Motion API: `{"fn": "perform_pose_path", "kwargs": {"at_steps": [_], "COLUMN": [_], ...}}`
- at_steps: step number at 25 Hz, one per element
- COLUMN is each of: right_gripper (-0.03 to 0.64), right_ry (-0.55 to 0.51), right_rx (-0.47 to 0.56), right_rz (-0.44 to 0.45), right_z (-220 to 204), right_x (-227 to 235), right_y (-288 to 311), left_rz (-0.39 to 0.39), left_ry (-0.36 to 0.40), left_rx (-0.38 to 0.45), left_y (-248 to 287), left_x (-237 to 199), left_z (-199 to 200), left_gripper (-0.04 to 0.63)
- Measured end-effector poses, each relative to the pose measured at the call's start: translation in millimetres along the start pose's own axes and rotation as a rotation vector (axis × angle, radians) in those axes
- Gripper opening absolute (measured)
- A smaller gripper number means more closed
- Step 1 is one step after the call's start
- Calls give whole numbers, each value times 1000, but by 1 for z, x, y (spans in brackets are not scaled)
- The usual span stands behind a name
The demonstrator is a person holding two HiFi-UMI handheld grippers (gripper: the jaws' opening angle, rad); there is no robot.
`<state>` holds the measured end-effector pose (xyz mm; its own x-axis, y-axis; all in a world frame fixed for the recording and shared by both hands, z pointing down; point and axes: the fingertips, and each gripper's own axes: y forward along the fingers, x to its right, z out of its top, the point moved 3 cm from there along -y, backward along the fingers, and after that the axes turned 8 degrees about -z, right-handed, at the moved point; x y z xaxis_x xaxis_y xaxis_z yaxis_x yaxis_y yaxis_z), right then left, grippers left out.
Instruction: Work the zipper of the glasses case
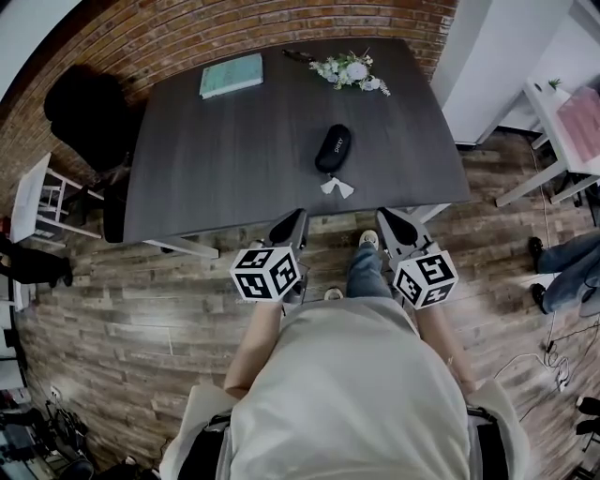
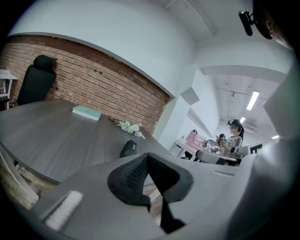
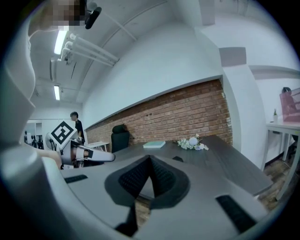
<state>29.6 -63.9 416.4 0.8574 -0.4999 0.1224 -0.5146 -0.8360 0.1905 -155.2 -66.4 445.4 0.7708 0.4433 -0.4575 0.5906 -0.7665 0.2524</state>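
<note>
Glasses case (image 1: 333, 148): one, black, oblong with rounded ends, smooth matte shell. It lies flat on the counter (image 1: 234, 159), upper centre of the head view and right of the counter's middle. The zipper is too small to make out. One small white bow-shaped scrap (image 1: 337, 187) sits at the case's lower end; I cannot tell whether it is attached.

Counter: one, dark grey, faint wood grain, broad top with rounded corners.

Also on the counter, along its top edge: one flat pale teal book (image 1: 231, 75) at upper left, and one spray of white flowers (image 1: 352, 70) with green leaves to its right.

Left claw (image 1: 298, 217) and right claw (image 1: 384, 217): two, grey plastic with black ribbed pads. Both are closed tight, pads meeting in a point with nothing between them. Both hang at the counter's lower edge, well apart from the case. Each carries one white cube (image 1: 266, 273) with black square markers.

One black padded chair (image 1: 84, 117) stands at upper left. The wall (image 1: 187, 28) is red brick and the floor (image 1: 122, 319) is wood plank.
</note>
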Motion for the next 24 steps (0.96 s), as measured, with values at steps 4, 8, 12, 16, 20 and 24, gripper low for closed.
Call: {"fn": "perform_pose_path", "kwargs": {"at_steps": [4, 8, 12, 16, 20, 24], "right_gripper": [2, 2, 2, 2, 2, 2], "right_ry": [-18, -27, -27, -27, -31, -34], "right_rx": [11, 18, 11, 3, 2, 2], "right_rz": [-17, -13, -10, -13, -16, -14], "right_z": [4, 7, 8, 7, 7, 8], "right_x": [0, -3, 0, 5, 9, 13], "right_y": [0, 1, 4, 8, 13, 18], "left_rz": [2, 0, 0, -1, -2, -5], "left_ry": [1, -12, -19, -12, -9, -9], "left_rx": [2, 1, -5, -14, -19, -19], "left_y": [-1, -2, 2, 6, 11, 17], "left_x": [-1, -5, -7, -8, -10, -11], "left_z": [1, 0, 1, 2, 3, 4], "left_gripper": [11, 11, 11, 11, 11, 11]}}
